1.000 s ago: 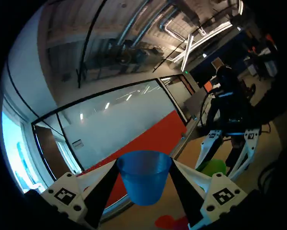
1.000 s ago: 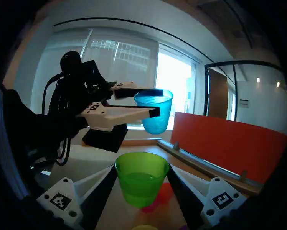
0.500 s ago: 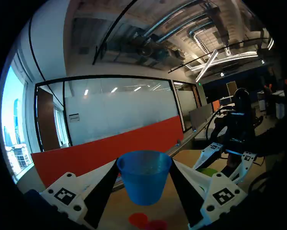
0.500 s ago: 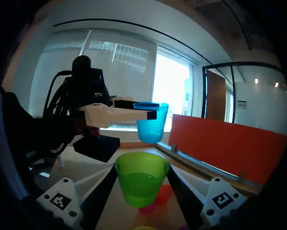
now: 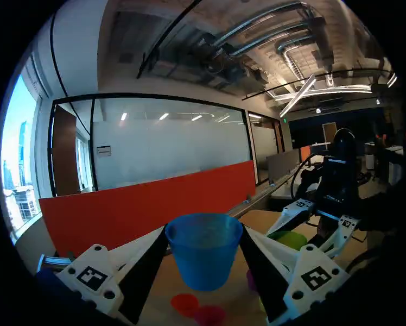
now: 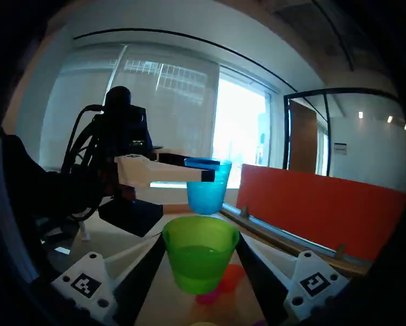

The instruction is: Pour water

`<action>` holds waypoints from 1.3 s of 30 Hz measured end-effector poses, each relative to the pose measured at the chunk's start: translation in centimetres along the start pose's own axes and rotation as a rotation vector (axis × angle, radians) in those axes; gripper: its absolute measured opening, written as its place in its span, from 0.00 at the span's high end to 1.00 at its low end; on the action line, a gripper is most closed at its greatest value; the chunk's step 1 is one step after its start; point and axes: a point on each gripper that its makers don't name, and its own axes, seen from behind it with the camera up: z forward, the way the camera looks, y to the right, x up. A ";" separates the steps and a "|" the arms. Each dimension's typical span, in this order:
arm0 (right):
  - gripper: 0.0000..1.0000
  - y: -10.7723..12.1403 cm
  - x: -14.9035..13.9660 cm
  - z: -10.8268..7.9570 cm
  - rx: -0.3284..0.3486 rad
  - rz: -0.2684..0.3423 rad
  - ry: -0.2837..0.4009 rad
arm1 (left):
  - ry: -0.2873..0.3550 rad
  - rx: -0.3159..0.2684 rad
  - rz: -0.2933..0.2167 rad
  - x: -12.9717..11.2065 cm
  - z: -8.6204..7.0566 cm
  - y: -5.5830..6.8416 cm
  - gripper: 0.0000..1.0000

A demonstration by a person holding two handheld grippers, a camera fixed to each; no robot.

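1. the left gripper [image 5: 204, 238] pinches a blue cup [image 5: 204, 251] between its two fingers, one pressed on each side of the cup wall. the cup stands upright, mouth up, held above the desk [image 5: 233, 302].
2. the right gripper [image 6: 200, 239] pinches a green cup [image 6: 200, 254] the same way, fingers on both sides. this cup is also upright, and liquid shows inside it, roughly half way up.
3. in the right gripper view, the blue cup hangs straight ahead of the green cup, farther off and higher, its base appearing just over the green rim. the two cups are apart, not touching.
4. in the left gripper view, the green cup sits off to the right and lower than the blue one.
5. whether the blue cup holds any water cannot be told from here.
6. judgement: any further pouring turns on the blue cup's rim coming over the green cup's mouth and tipping towards it. the left hand carries the higher cup, so it is the better placed to do the tipping.
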 end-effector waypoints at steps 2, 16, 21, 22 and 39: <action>0.08 -0.1 0.1 0.0 0.000 0.005 -0.002 | -0.019 -0.003 -0.008 -0.6 -0.1 0.0 0.12; 0.08 0.3 -0.2 -0.7 -0.002 0.042 -0.051 | -0.148 -0.042 -0.076 -5.3 -0.9 0.4 0.12; 0.08 0.4 -0.2 -0.9 -0.003 0.045 -0.066 | -0.184 -0.058 -0.113 -6.5 -1.1 0.3 0.11; 0.08 0.4 -0.3 -0.9 -0.003 0.044 -0.070 | -0.190 -0.061 -0.118 -6.7 -1.2 0.3 0.11; 0.08 1.1 -1.9 -1.9 -0.012 0.038 -0.152 | -0.316 -0.109 -0.078 -10.5 -1.9 1.4 0.10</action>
